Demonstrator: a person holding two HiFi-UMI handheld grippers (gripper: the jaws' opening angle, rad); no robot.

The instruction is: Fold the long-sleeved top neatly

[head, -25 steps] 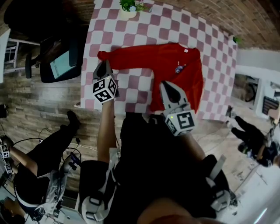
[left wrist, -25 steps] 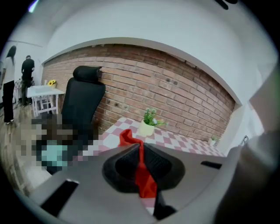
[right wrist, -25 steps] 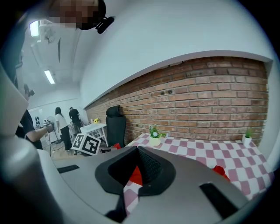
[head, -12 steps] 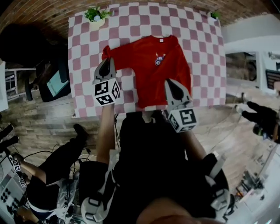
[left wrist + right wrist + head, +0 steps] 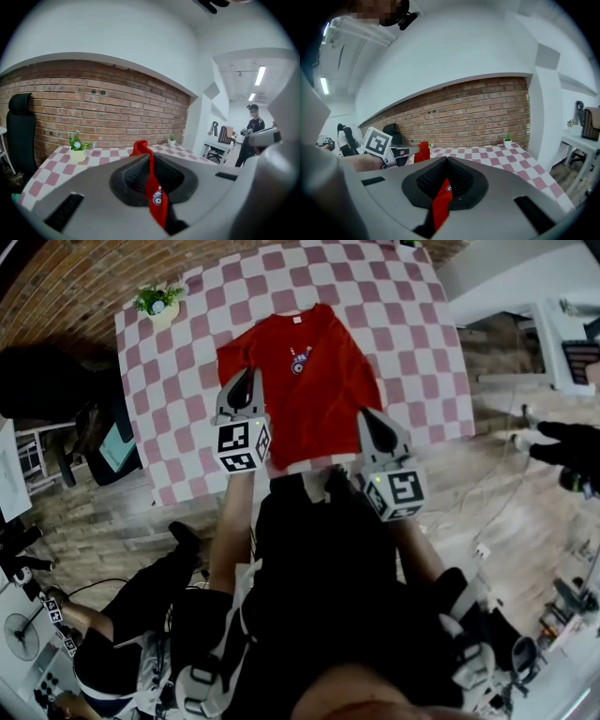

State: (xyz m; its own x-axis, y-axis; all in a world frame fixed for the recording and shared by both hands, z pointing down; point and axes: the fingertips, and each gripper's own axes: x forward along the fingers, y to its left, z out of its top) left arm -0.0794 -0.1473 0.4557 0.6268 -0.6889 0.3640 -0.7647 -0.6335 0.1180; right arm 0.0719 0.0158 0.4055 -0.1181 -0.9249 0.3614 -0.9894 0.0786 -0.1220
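Left tongs (image 5: 247,381): closed on red cloth at the top's 8 o'clock edge.
Top (image 5: 314,362): flat on the checked counter (image 5: 422,334), collar at 12 o'clock.
Right tongs (image 5: 368,420): clamped on cloth near the hem, 5 o'clock.
Progress: sleeves appear tucked in; body fold not yet made.

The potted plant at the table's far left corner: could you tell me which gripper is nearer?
Left. The left gripper, shut on the red top, is below-right of the potted plant in the head view; the right gripper is farther right.
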